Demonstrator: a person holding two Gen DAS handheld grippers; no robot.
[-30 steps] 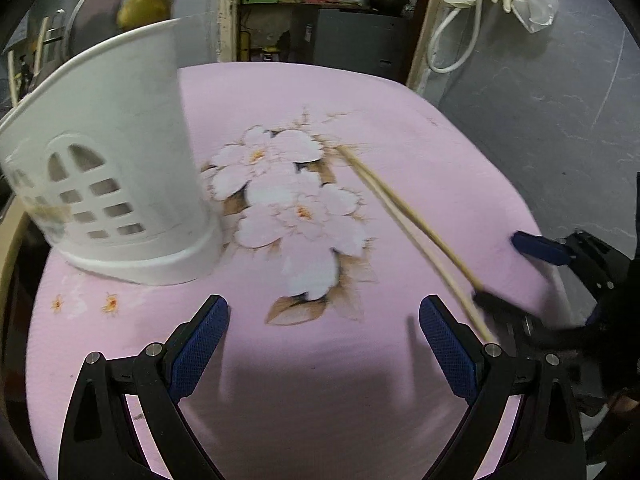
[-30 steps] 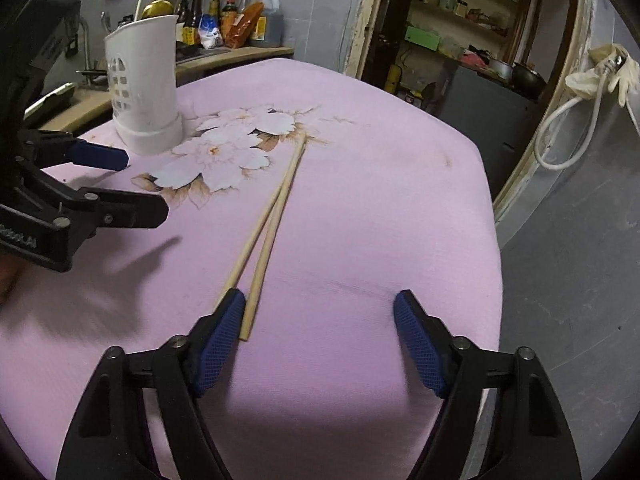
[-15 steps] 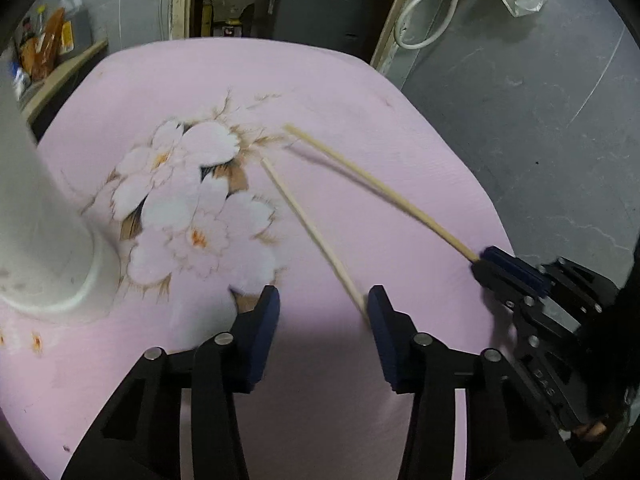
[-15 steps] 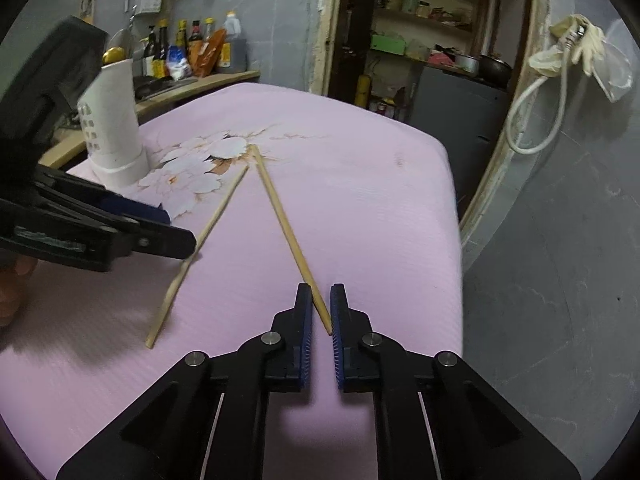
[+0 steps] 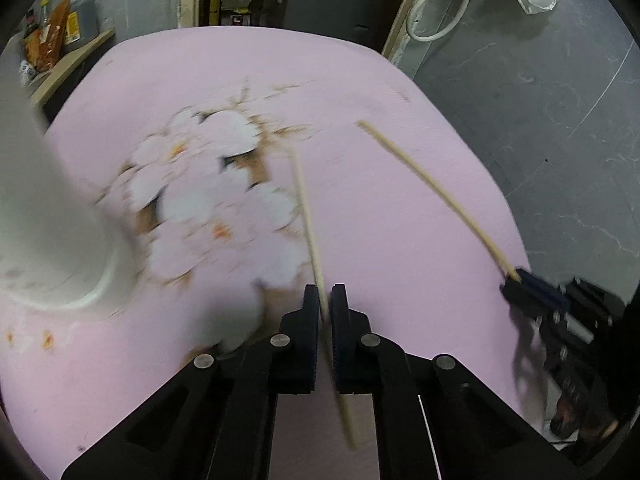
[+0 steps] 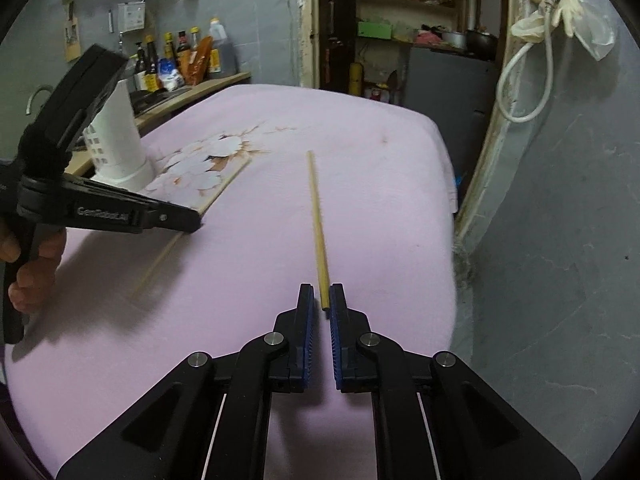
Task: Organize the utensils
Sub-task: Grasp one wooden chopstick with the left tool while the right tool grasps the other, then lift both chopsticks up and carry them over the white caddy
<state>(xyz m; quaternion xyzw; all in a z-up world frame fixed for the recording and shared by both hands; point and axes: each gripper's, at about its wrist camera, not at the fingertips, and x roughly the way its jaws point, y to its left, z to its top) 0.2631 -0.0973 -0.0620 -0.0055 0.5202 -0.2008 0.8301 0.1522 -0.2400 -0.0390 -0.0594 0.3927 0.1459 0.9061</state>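
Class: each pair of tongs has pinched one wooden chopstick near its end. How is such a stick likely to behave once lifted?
The right chopstick looks thin and straight: probably stiff and light. Gripped only at its end by the right tongs, it may pivot or droop. The left chopstick would likely do the same.

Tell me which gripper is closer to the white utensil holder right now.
Left. The left gripper, shut on a chopstick, sits just beside the utensil holder; the right gripper holds the other chopstick farther across the pink cloth.

Grey tiled wall (image 6: 260,20) at eleven o'clock, with bottles (image 6: 176,60) on a wooden counter (image 6: 192,92). Cluttered shelves (image 6: 408,4) at twelve. Grey marbled floor (image 6: 560,260) at three.
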